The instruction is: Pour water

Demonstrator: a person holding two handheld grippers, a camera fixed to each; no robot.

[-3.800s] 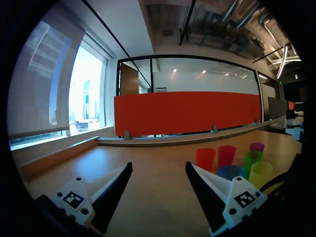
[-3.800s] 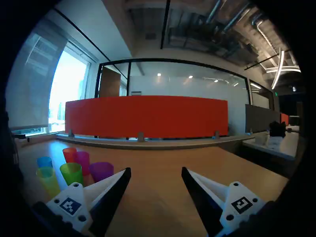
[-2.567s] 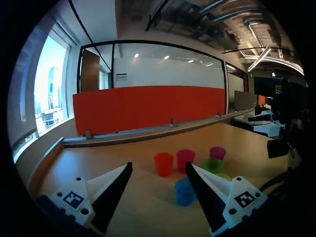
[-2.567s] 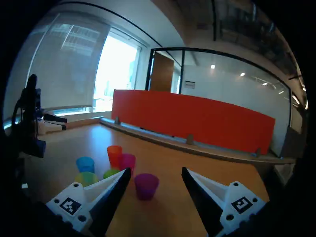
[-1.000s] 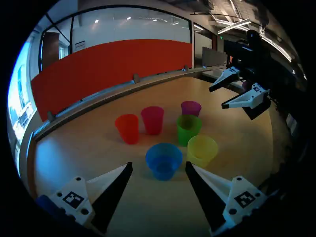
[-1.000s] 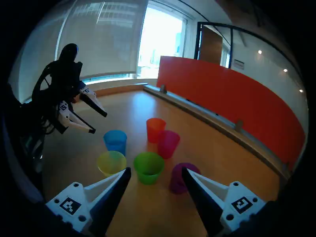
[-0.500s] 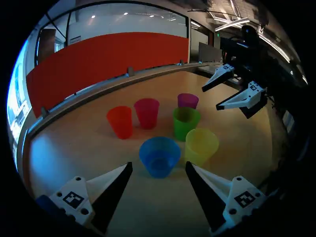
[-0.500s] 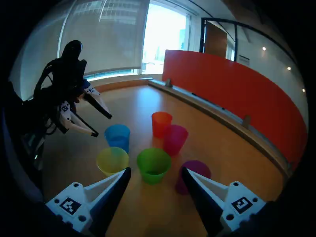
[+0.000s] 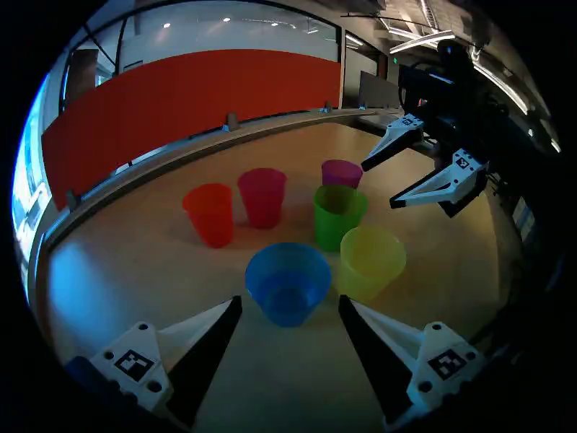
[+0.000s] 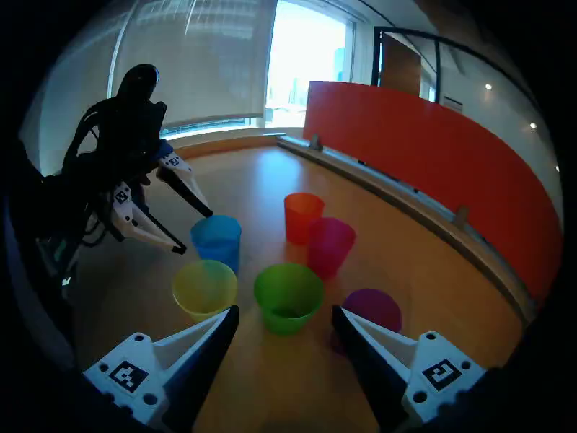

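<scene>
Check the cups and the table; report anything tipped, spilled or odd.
Nothing stands out. All six stand upright on the table: red cup, pink cup, purple cup, green cup, yellow cup, blue cup. No spill shows on the wood around them.

Six translucent cups are carried upright on a light wooden desk, gathered in one loose cluster. In the left gripper view, a blue cup and a yellow cup are set just beside each other at the near side. Behind the yellow one, a green cup and a purple cup are lined up. An orange cup and a pink cup are placed side by side to the left.
</scene>
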